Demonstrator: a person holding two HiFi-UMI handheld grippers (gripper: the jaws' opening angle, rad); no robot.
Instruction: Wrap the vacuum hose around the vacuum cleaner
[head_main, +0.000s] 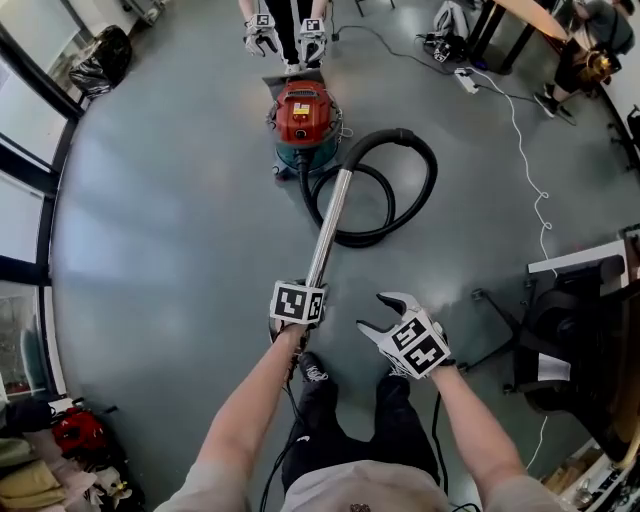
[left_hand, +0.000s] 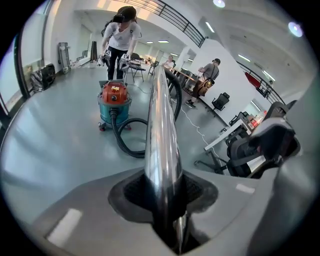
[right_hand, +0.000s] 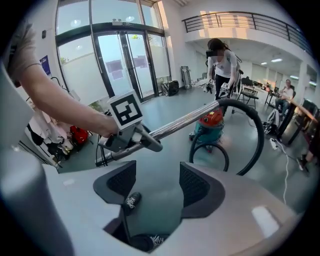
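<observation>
Glossy grey floor (head_main: 160, 200) all across a wide hall. Tall glass double doors (right_hand: 125, 65) pouring in daylight. White balcony with dark metal railing (right_hand: 240, 22) up high. Black office chair (head_main: 565, 320) just beside a white desk (head_main: 580, 262). Thin white cable (head_main: 520, 150) snaking over the floor.

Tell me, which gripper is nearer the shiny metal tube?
Left. The left gripper is clamped on the metal tube at its near end; the right gripper hangs open beside it, touching nothing.

place: open-plan office hall | cues: glass doors (right_hand: 125, 65), mezzanine railing (right_hand: 240, 20), desk (left_hand: 223, 141), office chair (left_hand: 265, 147)
</observation>
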